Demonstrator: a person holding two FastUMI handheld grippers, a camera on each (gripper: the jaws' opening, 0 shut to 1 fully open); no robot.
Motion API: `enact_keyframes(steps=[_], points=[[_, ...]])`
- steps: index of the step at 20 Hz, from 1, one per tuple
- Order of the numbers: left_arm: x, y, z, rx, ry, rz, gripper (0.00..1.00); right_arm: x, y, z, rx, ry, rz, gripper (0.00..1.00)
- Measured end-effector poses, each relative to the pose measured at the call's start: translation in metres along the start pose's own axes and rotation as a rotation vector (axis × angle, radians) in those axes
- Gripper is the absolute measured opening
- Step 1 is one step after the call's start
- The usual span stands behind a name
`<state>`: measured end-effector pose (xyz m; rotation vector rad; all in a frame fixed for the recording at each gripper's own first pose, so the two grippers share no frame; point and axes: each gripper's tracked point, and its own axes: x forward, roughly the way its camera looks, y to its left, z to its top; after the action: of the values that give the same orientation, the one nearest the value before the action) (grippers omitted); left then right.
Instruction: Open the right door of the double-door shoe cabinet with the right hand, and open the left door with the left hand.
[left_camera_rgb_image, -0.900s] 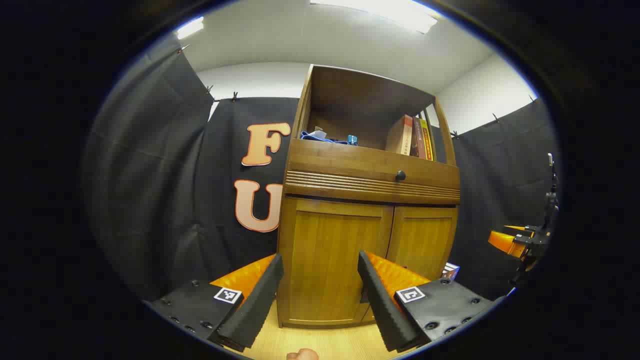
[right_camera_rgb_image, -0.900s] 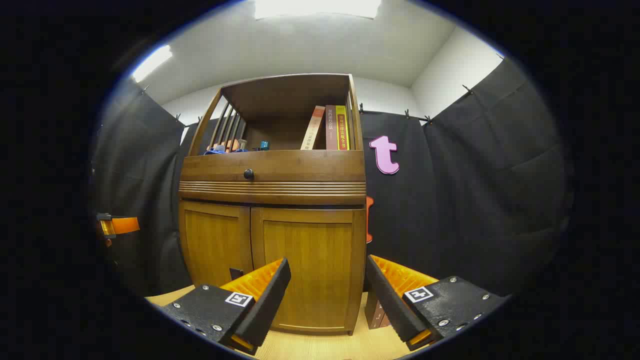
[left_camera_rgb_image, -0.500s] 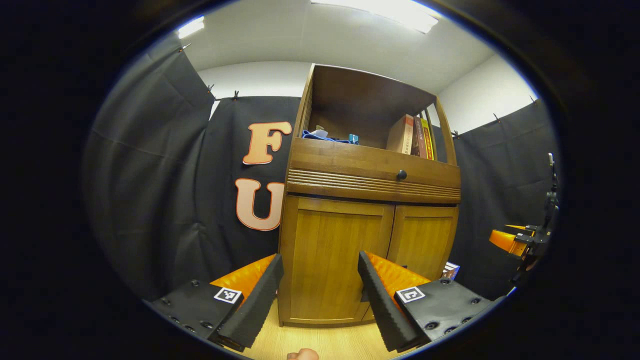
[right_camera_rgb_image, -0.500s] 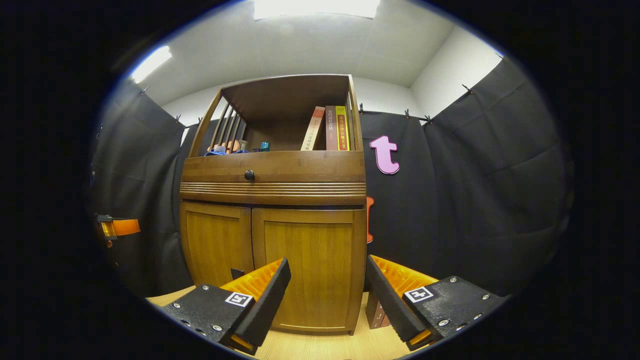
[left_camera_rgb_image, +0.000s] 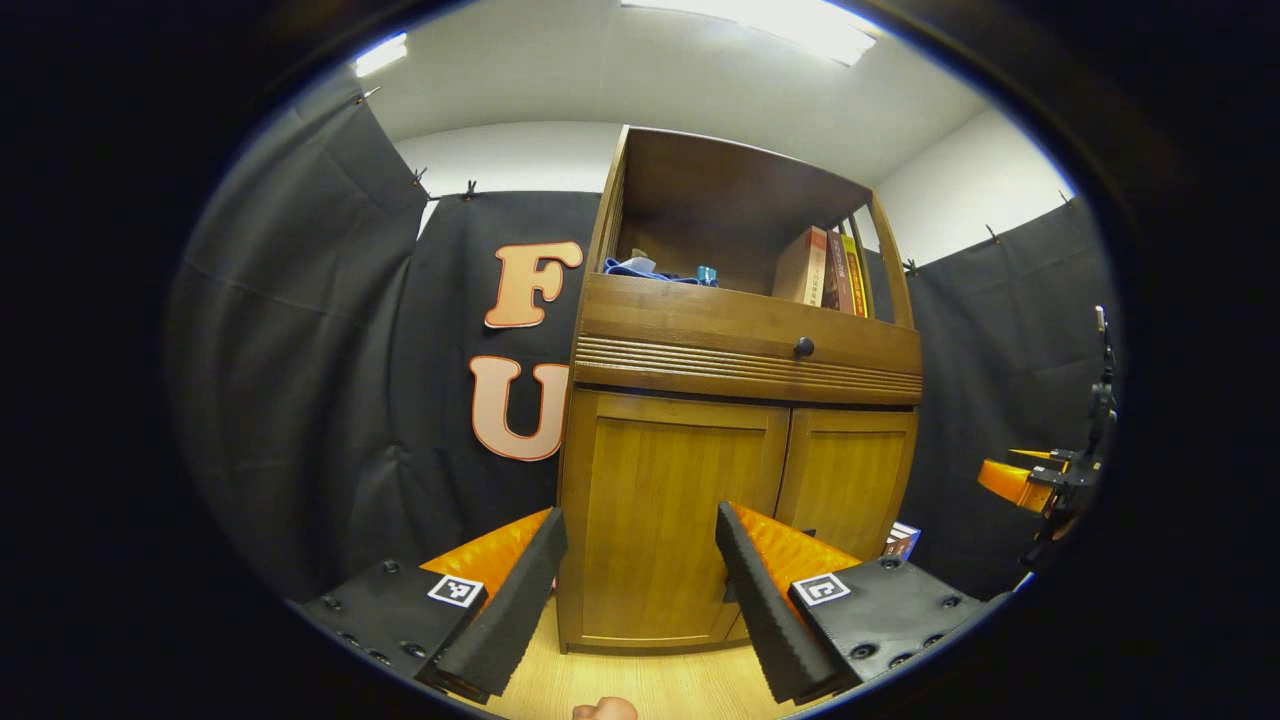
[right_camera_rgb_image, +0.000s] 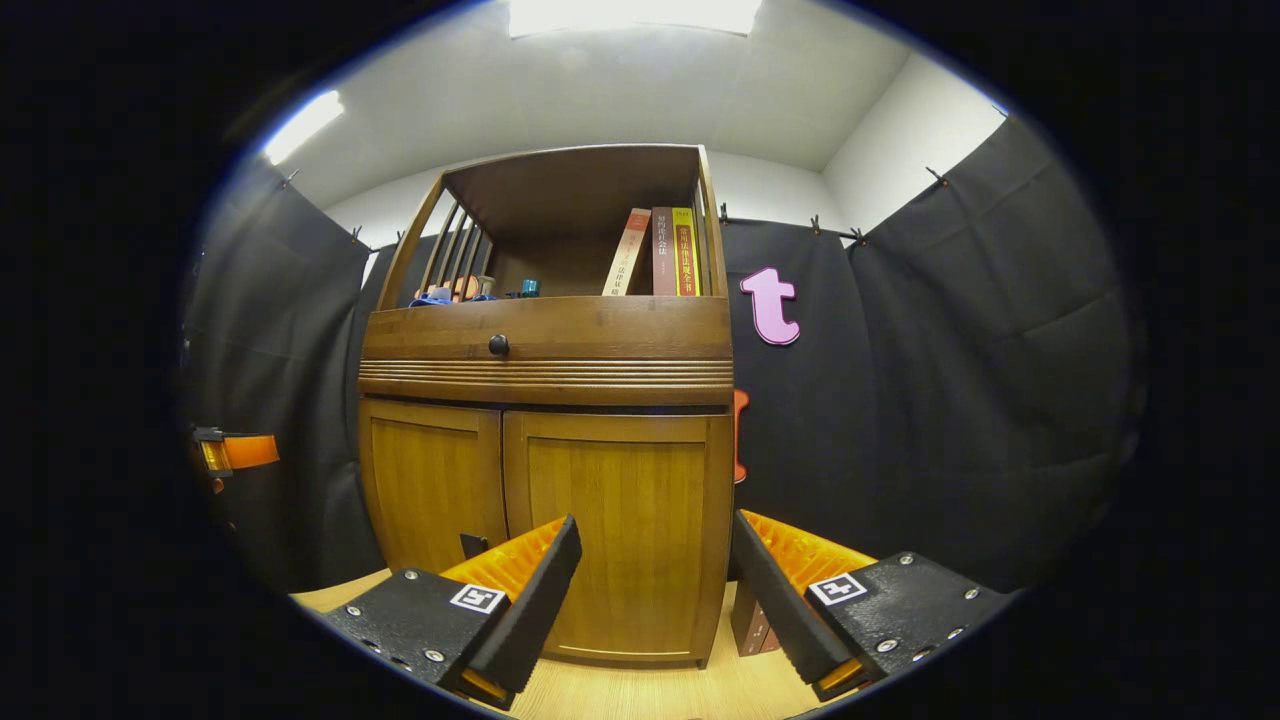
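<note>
Right gripper view: books (right_camera_rgb_image: 660, 252) in cabinet's (right_camera_rgb_image: 545, 340) open shelf

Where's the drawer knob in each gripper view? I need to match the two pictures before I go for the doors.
Left gripper view: drawer knob sits right of centre, above the seam between the two doors.
Right gripper view: drawer knob sits left of centre, above the same seam.
Shared landmark: the books on the open shelf.

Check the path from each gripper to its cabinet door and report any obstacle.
Nothing visible blocks either path. The left gripper faces the closed left door, the right gripper the closed right door; both jaws stand open and apart from the doors.
</note>
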<state>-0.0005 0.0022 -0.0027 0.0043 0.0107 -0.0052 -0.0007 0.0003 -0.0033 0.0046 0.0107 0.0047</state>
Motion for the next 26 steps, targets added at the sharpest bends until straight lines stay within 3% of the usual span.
enact_keyframes(steps=[11, 13, 14, 26], points=[[-0.004, -0.003, 0.0, 0.011, 0.002, -0.002, 0.97, 0.002, 0.006, -0.026, -0.002, 0.025, 0.016, 1.0], [-0.005, -0.003, 0.001, 0.013, -0.001, 0.0, 0.97, 0.006, 0.01, -0.037, 0.001, 0.037, 0.021, 1.0], [-0.005, -0.003, 0.001, 0.014, -0.001, 0.0, 0.94, 0.009, 0.013, -0.043, 0.004, 0.04, 0.029, 0.95], [-0.011, 0.004, 0.001, 0.027, -0.003, 0.013, 0.96, 0.052, 0.066, -0.133, 0.005, 0.113, 0.088, 0.95]])
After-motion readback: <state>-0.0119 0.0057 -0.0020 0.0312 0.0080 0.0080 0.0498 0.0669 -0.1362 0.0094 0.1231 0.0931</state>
